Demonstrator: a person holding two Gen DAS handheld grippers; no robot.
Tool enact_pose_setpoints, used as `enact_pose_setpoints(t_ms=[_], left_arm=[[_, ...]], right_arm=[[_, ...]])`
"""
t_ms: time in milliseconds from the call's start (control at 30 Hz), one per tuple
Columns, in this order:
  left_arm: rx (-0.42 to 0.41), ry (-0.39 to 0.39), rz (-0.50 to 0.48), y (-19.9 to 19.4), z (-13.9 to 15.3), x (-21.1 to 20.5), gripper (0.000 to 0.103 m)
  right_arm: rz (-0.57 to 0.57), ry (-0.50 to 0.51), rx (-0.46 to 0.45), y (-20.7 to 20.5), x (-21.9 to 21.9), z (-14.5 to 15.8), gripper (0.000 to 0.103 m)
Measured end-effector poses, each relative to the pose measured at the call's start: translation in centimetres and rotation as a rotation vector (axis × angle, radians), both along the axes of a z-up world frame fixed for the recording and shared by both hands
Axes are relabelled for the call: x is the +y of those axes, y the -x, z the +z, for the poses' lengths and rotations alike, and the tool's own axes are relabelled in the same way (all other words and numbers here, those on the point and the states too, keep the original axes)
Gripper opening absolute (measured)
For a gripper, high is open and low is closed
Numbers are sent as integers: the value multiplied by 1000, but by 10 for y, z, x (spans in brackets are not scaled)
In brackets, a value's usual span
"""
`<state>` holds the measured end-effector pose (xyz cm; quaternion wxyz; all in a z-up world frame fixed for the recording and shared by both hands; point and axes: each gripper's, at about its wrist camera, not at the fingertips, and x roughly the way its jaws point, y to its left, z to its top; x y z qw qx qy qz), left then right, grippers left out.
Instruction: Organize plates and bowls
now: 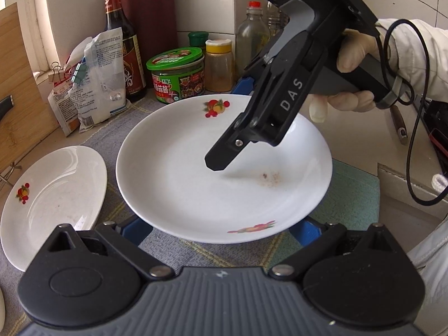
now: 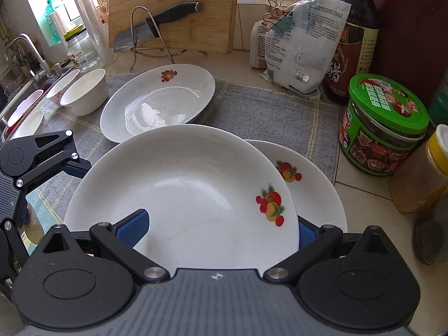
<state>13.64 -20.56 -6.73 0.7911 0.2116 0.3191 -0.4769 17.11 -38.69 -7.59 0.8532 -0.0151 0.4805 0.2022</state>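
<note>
**Two grippers, one raised plate**

The right gripper pinches the near rim of a white plate, a blue pad lying on its upper face. Only the right wrist view shows a second plate under it, a third behind, and bowls by the sink. In the left wrist view the left gripper spreads wide under the plate; whether it grips, I cannot tell.

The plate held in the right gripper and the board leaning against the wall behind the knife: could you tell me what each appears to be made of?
The plate looks like glazed white ceramic or porcelain: a glossy surface with soft reflections and printed fruit decals, though melamine cannot be ruled out. The board appears to be bamboo or light wood, matte, with visible parallel grain strips.
</note>
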Motion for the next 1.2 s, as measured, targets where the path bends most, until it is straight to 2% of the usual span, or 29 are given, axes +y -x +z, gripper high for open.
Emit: enact_pose_setpoints(t_ms=[200, 900, 1200], left_arm=[[17, -13, 10, -5, 0, -9, 101], [-11, -57, -19, -17, -4, -17, 101], [-34, -79, -44, -21, -4, -18, 101]], right_arm=[[-4, -16, 7, -6, -8, -10, 103], [-33, -40, 30, -10, -15, -20, 103], [-43, -13, 34, -9, -14, -20, 103]])
